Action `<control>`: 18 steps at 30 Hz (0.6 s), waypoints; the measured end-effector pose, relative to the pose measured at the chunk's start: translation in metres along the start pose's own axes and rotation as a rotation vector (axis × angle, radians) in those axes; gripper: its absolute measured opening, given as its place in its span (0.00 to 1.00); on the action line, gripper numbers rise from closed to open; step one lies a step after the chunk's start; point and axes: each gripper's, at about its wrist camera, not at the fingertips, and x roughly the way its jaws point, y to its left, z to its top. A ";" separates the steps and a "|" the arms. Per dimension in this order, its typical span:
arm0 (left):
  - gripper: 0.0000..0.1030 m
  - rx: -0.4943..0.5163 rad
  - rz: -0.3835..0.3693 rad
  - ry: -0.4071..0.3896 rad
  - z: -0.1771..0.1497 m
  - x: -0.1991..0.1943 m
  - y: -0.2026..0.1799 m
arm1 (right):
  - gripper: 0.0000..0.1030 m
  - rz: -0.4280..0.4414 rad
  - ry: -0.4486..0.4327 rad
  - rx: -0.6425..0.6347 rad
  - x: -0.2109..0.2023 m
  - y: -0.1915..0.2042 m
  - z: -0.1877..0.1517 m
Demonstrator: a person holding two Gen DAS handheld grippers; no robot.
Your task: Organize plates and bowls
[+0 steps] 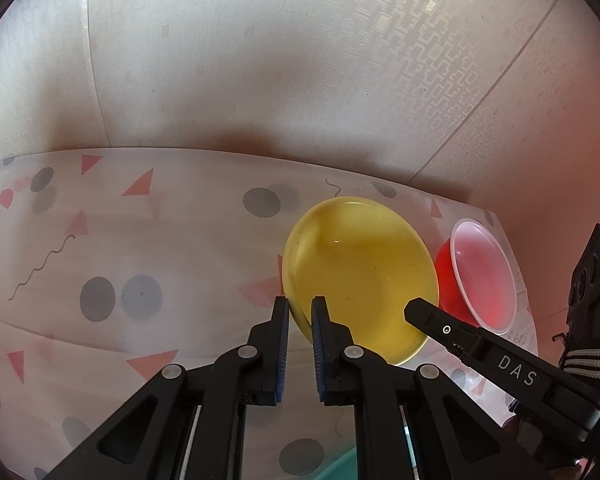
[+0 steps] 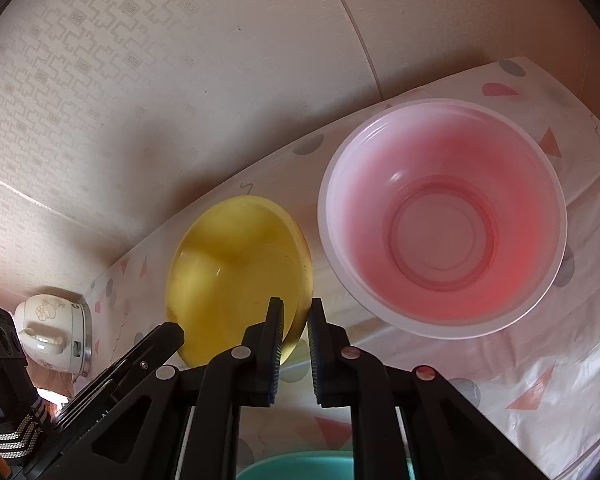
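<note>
Here, yellow plate (image 1: 360, 272) tilted between grippers.

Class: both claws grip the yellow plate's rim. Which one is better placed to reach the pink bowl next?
Right. The right claw grips the yellow plate on the edge nearest the pink bowl; the left claw holds the far edge.

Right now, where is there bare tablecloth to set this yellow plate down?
Free: the wide tablecloth stretch left of the yellow plate, back to the wall. Crowded: right side, where the translucent bowl nested in a red bowl sits close beside the plate, and the teal dish nearest the grippers.
</note>
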 end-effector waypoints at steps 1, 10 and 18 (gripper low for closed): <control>0.11 0.005 0.003 -0.005 -0.001 -0.002 0.000 | 0.12 0.001 0.000 -0.004 0.001 0.000 -0.001; 0.11 -0.004 0.021 -0.035 -0.014 -0.031 0.019 | 0.12 0.040 0.018 -0.056 0.002 0.027 -0.012; 0.06 0.002 0.032 -0.053 -0.033 -0.061 0.040 | 0.12 0.091 0.057 -0.145 0.004 0.065 -0.033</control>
